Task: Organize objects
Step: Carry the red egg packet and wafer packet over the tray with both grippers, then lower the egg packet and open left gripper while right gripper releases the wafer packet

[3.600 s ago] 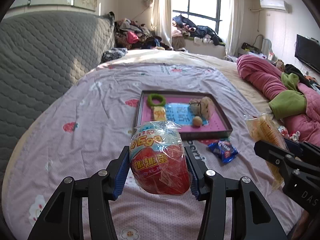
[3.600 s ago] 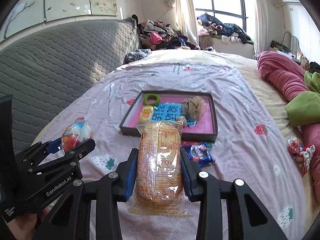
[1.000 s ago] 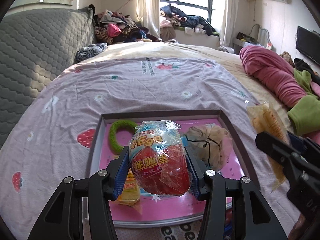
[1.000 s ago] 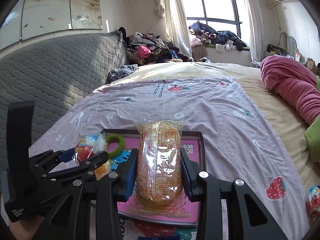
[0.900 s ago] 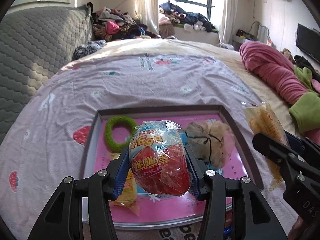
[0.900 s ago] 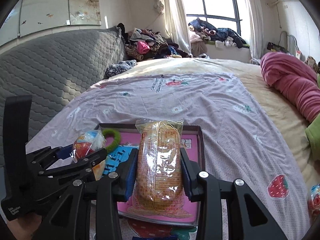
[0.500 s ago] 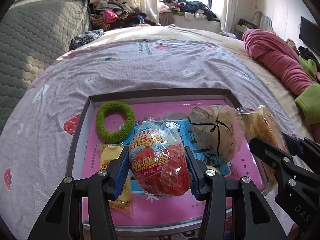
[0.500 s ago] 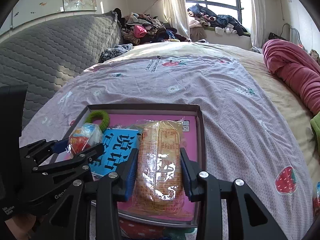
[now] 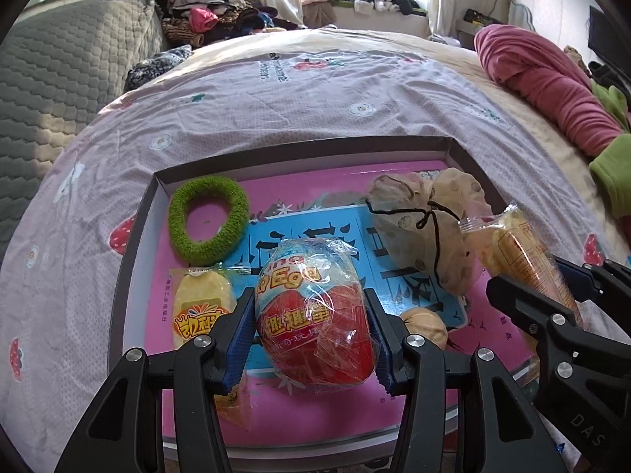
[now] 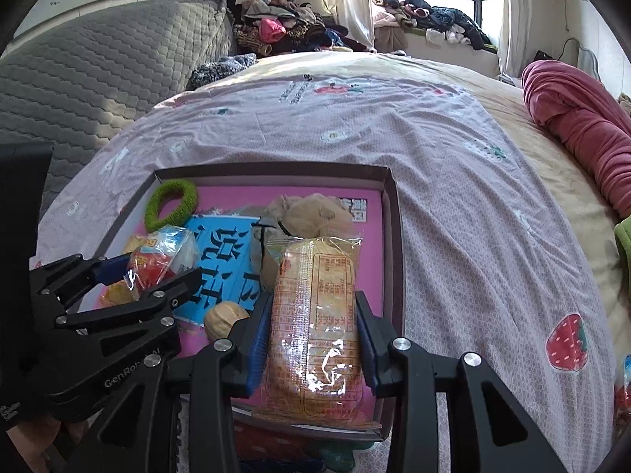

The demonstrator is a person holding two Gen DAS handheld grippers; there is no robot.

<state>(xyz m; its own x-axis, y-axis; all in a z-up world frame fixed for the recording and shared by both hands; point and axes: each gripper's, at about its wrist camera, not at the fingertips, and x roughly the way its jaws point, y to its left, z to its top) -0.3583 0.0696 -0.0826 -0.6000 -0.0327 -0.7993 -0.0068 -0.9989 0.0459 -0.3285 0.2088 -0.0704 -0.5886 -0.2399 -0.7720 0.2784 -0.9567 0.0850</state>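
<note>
My left gripper (image 9: 311, 339) is shut on a red and blue wrapped toy egg (image 9: 315, 315), held low over the front of a dark-rimmed pink tray (image 9: 307, 146) on the bed. My right gripper (image 10: 313, 339) is shut on a long orange cracker packet (image 10: 313, 323), held over the tray's right side (image 10: 396, 244). The egg also shows in the right wrist view (image 10: 161, 256), and the packet in the left wrist view (image 9: 520, 256). In the tray lie a green fuzzy ring (image 9: 209, 220), a yellow snack packet (image 9: 201, 307), a beige drawstring pouch (image 9: 426, 224) and a walnut (image 9: 426, 323).
The tray sits on a lilac strawberry-print sheet (image 9: 315, 90). A grey quilted headboard (image 9: 59, 67) stands at the left. A pink rolled blanket (image 9: 544, 82) and green cloth (image 9: 611, 173) lie at the right. Piled clothes (image 9: 221, 15) are at the back.
Both grippers have moved forward and down over the tray with their loads still held. The tray now looks closer and larger in both views.
</note>
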